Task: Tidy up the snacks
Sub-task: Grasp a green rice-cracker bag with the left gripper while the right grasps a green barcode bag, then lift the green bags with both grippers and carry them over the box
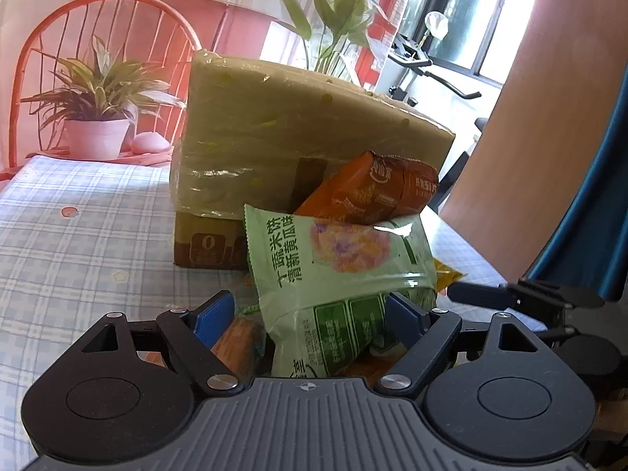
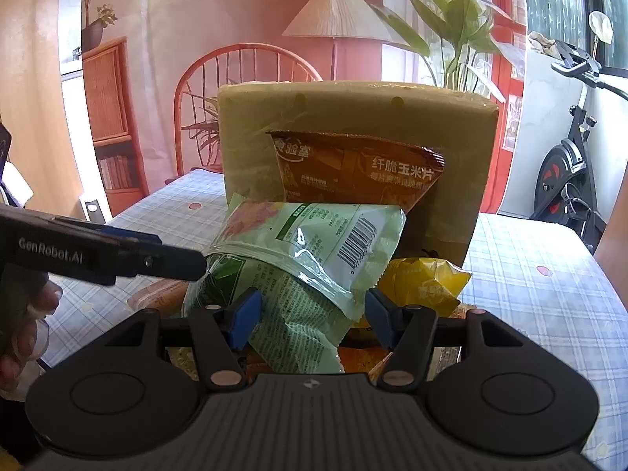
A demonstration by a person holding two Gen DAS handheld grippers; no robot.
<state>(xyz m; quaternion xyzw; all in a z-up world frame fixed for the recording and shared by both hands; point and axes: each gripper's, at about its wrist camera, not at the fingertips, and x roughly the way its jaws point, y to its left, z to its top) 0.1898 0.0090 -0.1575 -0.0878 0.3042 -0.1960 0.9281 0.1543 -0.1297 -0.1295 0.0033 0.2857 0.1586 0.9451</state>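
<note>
While both grippers straddle the pile, we judge sorting just begun | left gripper (image 1: 310, 318) and right gripper (image 2: 312, 320) fingers apart, unclamped | pale-green crinkly plastic snack packet (image 1: 337, 251) atop heap against tan wrapped box (image 1: 298, 129) | next: close on green packet.

"GenRobot.AI" on left gripper (image 2: 157, 261); "纤脆玉米片" on orange packet (image 2: 353, 172).

A desk (image 2: 530, 259) draped in a blue-and-white checked cloth carries a large cardboard box (image 2: 353, 117) wrapped in clear film. Behind it stands an orange wire-backed chair (image 1: 98, 39) and a potted plant (image 1: 96, 117) in a pale pot, with a pink rounded object just beside the pot. A floor lamp (image 2: 335, 15) with a pleated shade rises near tall green leaves, a wicker bookshelf (image 2: 112, 117) lines the wall, and an exercise bike (image 2: 569, 165) sits by the window.
</note>
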